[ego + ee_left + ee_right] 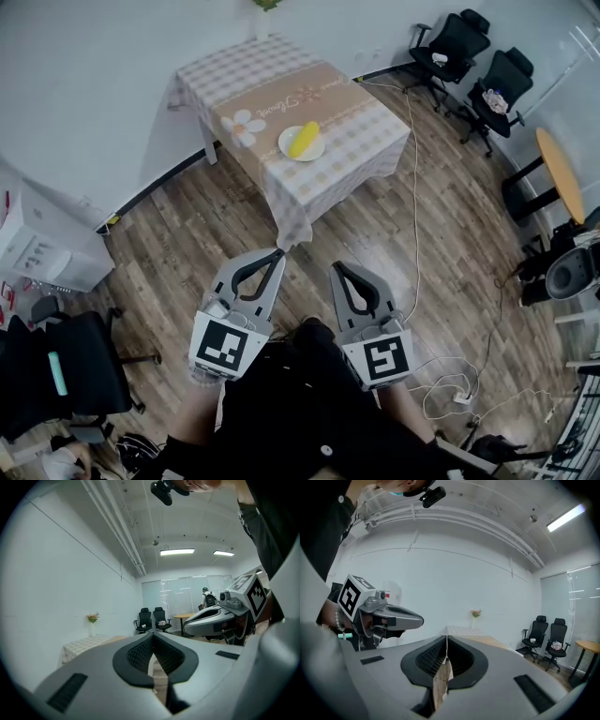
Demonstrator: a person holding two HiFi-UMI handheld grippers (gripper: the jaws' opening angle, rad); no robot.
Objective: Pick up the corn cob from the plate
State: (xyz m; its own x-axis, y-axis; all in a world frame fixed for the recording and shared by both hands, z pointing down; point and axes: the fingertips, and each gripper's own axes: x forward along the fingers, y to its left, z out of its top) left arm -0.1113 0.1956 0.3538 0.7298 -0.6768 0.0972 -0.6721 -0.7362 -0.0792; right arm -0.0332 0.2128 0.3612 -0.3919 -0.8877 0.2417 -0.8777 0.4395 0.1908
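Left gripper (277,253) and right gripper (336,269) jaws are closed and empty. The corn cob (303,139) on its plate (317,151) lies well away at twelve o'clock: walk closer, then open the jaws across it.

- Left gripper (278,253): pale grey moulded plastic shell that tapers to a point, with a black frame round the jaw opening.
- Ribbed black pads (140,654): cross-hatched texture, lining the inner jaw faces.
- Narrow black rectangular slots (68,692): one in the shell on each side.
- Left marker cube (225,345): white faces with a black square pattern.
- Right gripper (336,268): the same grey shell and black frame.
- Right marker cube (382,358): white with a black square pattern.
- Black garment (300,403): covers the torso.
- Black sleeve (267,531): carries small white print, too small to read.
- Pale bead bracelet (336,618): worn at the wrist.
- Small black head-mounted camera (161,491).
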